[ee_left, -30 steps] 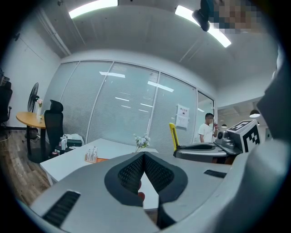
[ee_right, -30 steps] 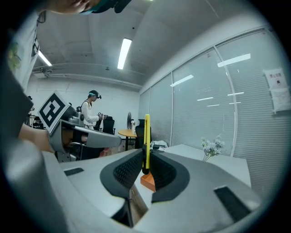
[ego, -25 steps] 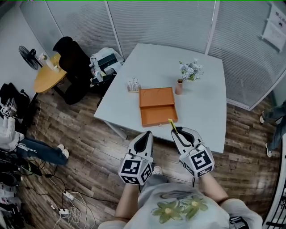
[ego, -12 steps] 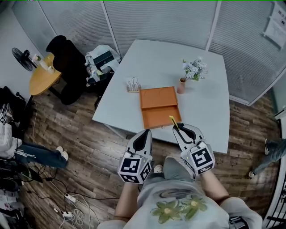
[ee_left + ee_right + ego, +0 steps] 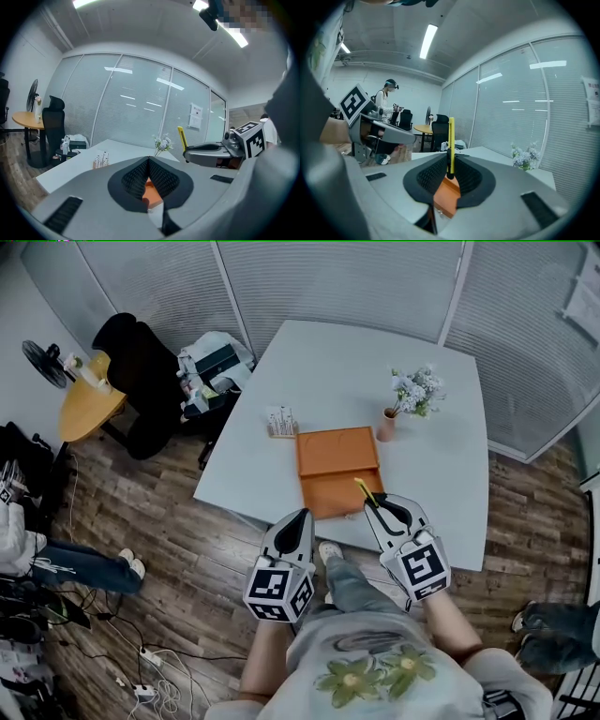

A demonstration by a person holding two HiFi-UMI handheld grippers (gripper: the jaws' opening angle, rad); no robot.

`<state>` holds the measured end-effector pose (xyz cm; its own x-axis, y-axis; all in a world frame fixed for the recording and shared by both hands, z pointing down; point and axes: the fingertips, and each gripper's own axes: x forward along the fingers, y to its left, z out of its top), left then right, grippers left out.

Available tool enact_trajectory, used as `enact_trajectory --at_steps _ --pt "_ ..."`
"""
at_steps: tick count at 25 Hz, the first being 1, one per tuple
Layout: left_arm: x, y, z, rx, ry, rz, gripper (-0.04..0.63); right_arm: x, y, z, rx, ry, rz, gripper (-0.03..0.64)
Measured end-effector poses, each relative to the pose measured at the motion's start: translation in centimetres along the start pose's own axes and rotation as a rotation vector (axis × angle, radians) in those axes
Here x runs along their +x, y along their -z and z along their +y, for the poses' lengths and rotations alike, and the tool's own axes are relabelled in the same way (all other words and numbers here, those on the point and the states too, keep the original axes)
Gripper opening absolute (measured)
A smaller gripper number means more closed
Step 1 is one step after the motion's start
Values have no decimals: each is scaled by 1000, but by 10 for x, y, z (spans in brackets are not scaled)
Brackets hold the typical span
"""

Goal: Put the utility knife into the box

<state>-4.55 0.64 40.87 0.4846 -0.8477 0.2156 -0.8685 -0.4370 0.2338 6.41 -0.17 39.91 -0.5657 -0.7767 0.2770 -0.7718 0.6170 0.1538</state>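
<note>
Grips the yellow utility knife (image 5: 451, 140) by its lower end in the right gripper (image 5: 450, 174), jaws narrowed onto it from both sides and most of its length sticking up past the jaw tips. Holds it in the air above the near right part of the orange box (image 5: 336, 465), not touching it. Shows the box lying open on the white table (image 5: 272, 456), a flat half on the far side and a shallow tray half on the near side, close to the table's near edge. Keeps the left gripper (image 5: 302, 516) just left of the right one, at the table's near edge, jaw tips closed together with nothing between them and only a sliver of the orange box visible below. Shows a small vase (image 5: 387, 425) of pale flowers (image 5: 417, 392) just beyond the box's far right corner, and a little rack of white things (image 5: 280, 421) just off its far left corner. Leaves the far half of the table bare up to the glass walls with blinds (image 5: 356, 287). Shows, left of the table on the wood floor (image 5: 187, 549), a black chair (image 5: 141, 357), a round yellow table (image 5: 89, 404) and a fan (image 5: 39, 360).
</note>
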Motion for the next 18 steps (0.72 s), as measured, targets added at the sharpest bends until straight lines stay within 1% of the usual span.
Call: enact_trajectory --at_steps 7,18 --pt "33 -23 22 12 13 -6 0 36 -13 -22 -33 -20 8 57" --pt "72 -31 44 20 39 22 0 79 -3 -43 -28 -32 56 57"
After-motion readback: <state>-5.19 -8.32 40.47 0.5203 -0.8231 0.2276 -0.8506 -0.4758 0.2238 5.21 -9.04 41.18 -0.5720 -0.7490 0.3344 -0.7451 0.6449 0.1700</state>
